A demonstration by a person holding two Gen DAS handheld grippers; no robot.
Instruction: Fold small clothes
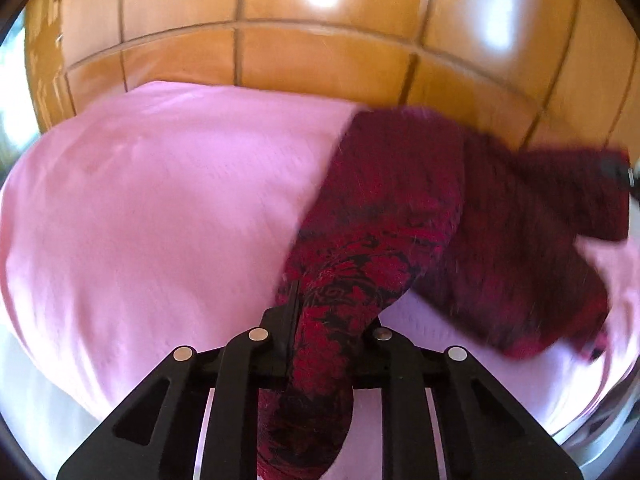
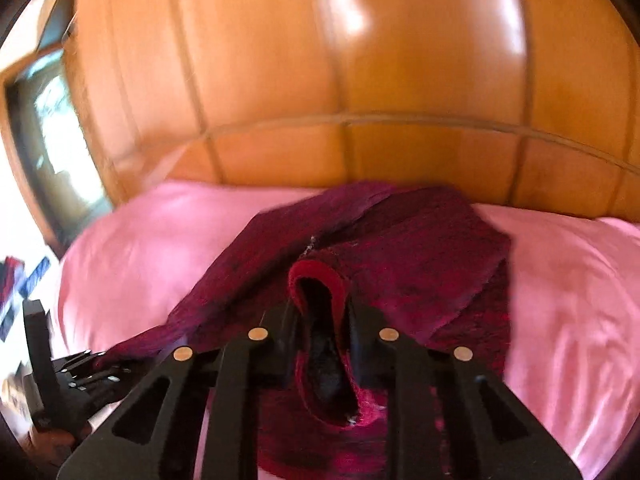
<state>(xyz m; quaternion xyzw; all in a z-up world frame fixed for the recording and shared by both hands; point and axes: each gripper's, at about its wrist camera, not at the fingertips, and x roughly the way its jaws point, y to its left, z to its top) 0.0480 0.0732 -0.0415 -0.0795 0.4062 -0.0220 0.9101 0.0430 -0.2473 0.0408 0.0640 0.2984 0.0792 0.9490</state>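
Left wrist view: we clamp left gripper (image 1: 320, 320) and right gripper (image 2: 320, 312) on the crimson black-patterned knitted garment (image 1: 420, 200); bunched cloth may slip over the pink bed sheet (image 1: 160, 200).

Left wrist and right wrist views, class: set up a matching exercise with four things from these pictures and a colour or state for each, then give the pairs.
Things:
1. Sheet
2. Garment
3. Wall panels
4. Left gripper

Colour or state:
A. glossy orange-brown
B. shut on cloth
C. plain pink
D. dark red with black pattern

Pairs: 1-C, 2-D, 3-A, 4-B
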